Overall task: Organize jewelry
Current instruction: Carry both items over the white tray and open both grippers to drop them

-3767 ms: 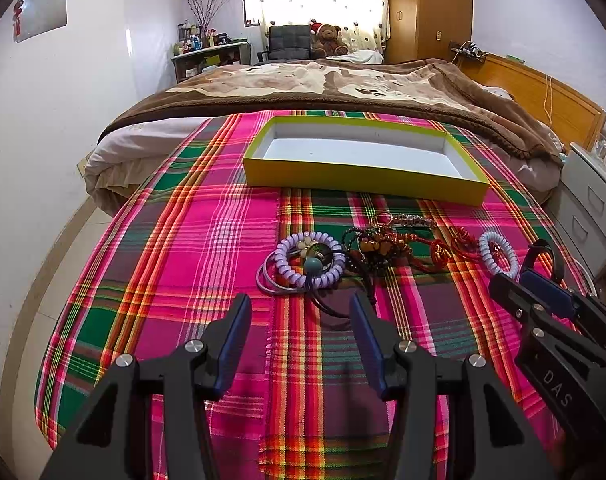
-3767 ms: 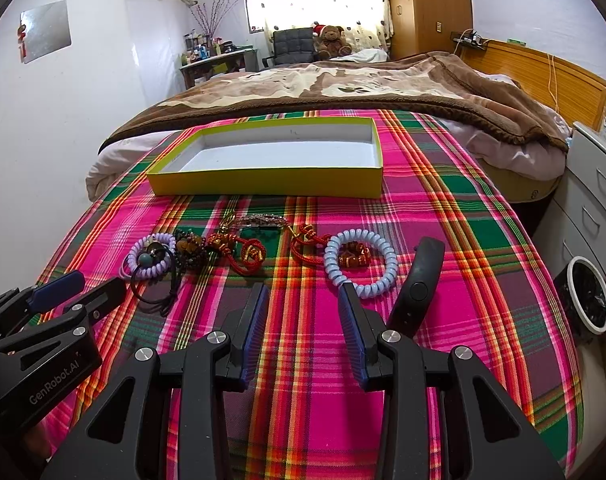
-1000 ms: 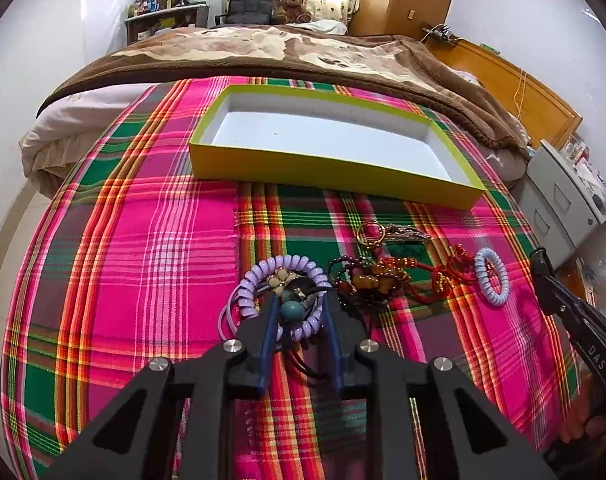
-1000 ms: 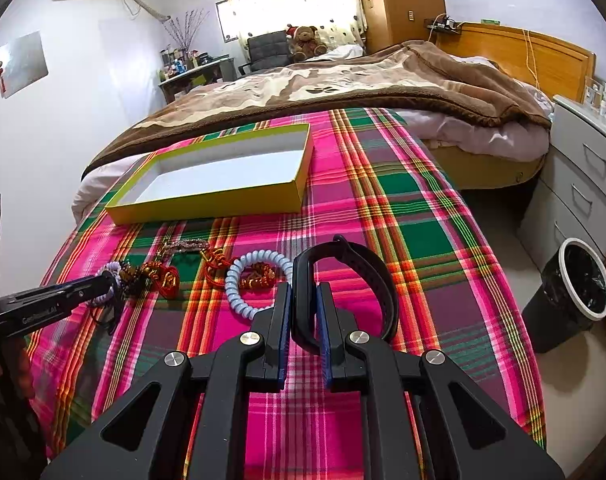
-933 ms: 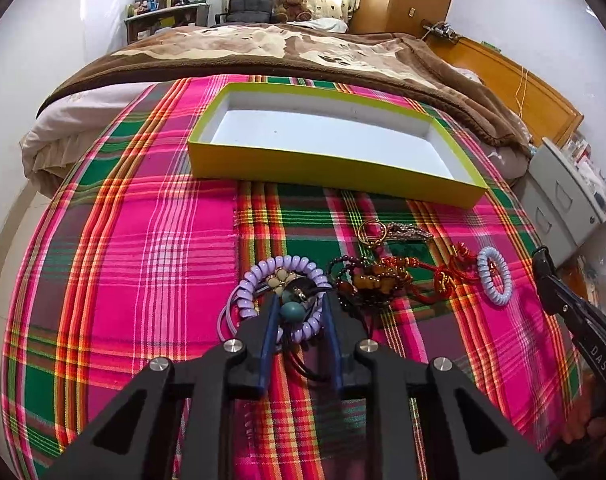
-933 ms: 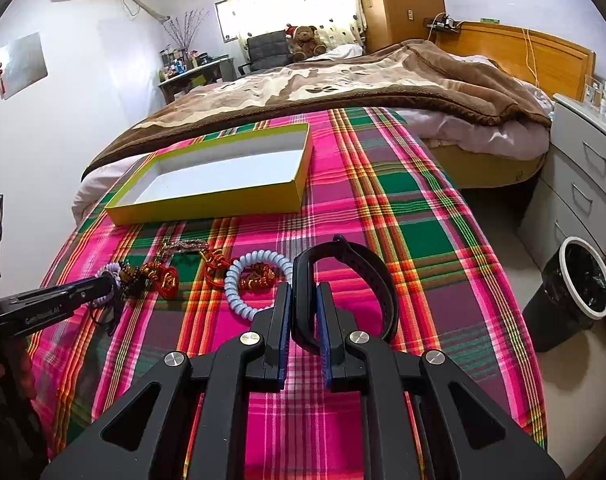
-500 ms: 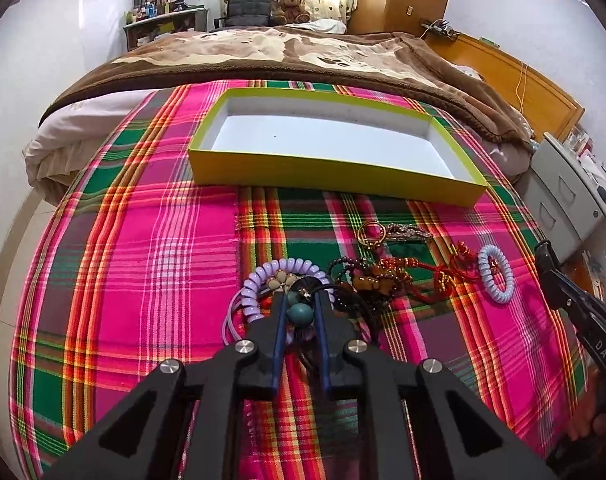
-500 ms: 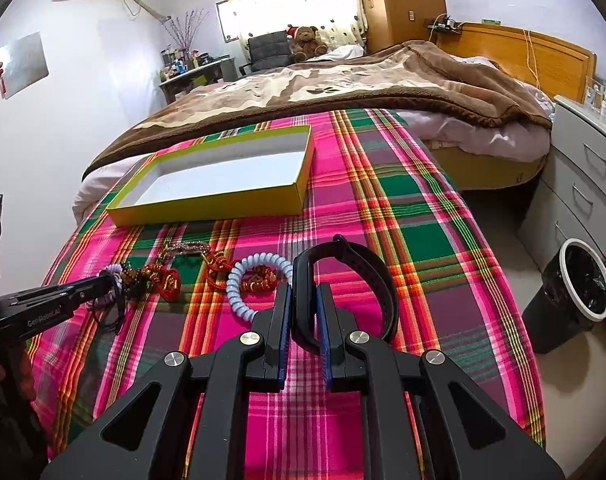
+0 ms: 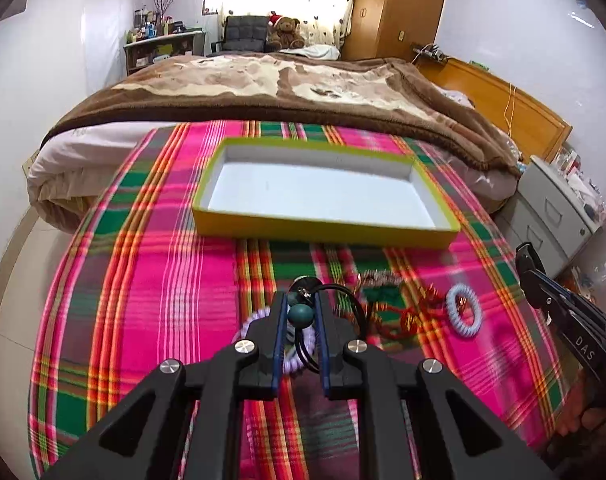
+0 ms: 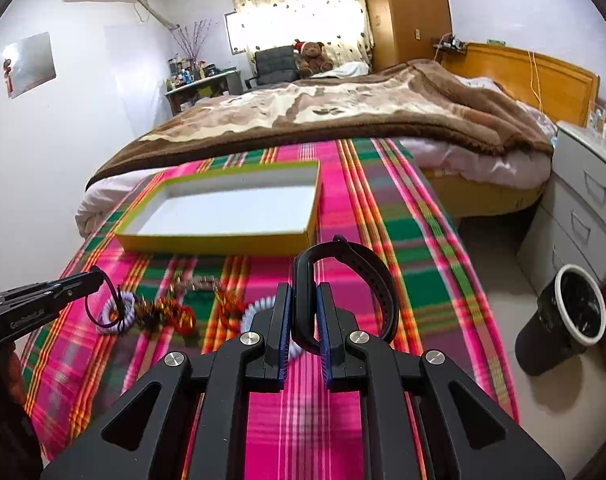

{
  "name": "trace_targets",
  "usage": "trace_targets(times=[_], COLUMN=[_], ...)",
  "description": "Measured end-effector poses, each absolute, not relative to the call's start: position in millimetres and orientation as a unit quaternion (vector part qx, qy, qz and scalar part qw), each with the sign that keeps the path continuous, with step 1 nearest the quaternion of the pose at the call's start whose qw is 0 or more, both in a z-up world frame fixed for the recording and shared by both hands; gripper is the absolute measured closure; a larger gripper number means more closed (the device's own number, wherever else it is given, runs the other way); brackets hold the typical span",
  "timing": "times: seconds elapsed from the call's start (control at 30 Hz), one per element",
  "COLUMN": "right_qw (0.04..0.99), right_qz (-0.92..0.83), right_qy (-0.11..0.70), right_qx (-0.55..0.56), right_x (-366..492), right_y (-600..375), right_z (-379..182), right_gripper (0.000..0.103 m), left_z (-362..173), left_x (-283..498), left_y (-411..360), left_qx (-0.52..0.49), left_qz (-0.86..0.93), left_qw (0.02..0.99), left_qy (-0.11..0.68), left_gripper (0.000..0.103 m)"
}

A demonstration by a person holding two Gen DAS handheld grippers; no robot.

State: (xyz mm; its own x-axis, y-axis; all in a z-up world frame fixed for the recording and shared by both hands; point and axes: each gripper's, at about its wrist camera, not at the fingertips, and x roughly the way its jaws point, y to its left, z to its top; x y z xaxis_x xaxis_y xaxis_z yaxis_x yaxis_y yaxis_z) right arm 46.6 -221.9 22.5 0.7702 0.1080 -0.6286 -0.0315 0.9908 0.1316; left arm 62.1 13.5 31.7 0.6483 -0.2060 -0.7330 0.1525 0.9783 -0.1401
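The left tongs (image 9: 299, 316) are clamped on a teal bead (image 9: 300, 315) strung on a black cord (image 9: 353, 304). The grip sits on the bead because it is the one solid part of the piece; the cord alone would slip between the pads. The cord loops out to the right of the jaws. A lilac coil bracelet (image 9: 299, 354) shows below and between the fingers. Whether it hangs from the cord or lies on the plaid cloth (image 9: 143, 280) cannot be determined from the left wrist view; in the right wrist view its end appears raised beside the cord.

The remaining jewelry lies in a row on the table, to the right of the left tongs: a tangle of red and gold beaded strands (image 9: 411, 312), a pale chain piece (image 9: 379, 278) and a light blue spiral band (image 9: 463, 312). Motion blur prevents separating the strands or counting them.

The yellow-rimmed tray (image 9: 327, 232) stands beyond the row, white inside, with nothing visible in it. It is judged to be the destination for both held items.

The right tongs (image 10: 304, 320) are closed narrowly on one side of a black wristband (image 10: 367, 276). The band arches up and over to the right, so a grip on the strap leaves its loop free. In the left wrist view the right tongs are cut off at the frame edge. The near part of the band is hidden behind the fingers.
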Motion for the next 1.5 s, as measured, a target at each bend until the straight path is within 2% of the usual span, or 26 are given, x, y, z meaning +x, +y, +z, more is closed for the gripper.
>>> trace_targets(times=[0.5, 1.07, 1.5], right_qw=[0.940, 0.908, 0.887], right_qz=[0.079, 0.100, 0.109], right_qy=[0.332, 0.407, 0.448], right_qx=[0.026, -0.004, -0.014], right_x=[128, 218, 249], right_y=[-206, -186, -174], right_z=[49, 9, -16], right_gripper=[0.090, 0.090, 0.090], left_z=[54, 30, 3], left_x=[140, 212, 244], left_y=[26, 29, 31], left_qx=[-0.062, -0.062, -0.062], left_qz=[-0.108, -0.080, -0.070], left_qw=[0.911, 0.904, 0.887], left_qy=[0.394, 0.416, 0.452], left_gripper=[0.089, 0.089, 0.089])
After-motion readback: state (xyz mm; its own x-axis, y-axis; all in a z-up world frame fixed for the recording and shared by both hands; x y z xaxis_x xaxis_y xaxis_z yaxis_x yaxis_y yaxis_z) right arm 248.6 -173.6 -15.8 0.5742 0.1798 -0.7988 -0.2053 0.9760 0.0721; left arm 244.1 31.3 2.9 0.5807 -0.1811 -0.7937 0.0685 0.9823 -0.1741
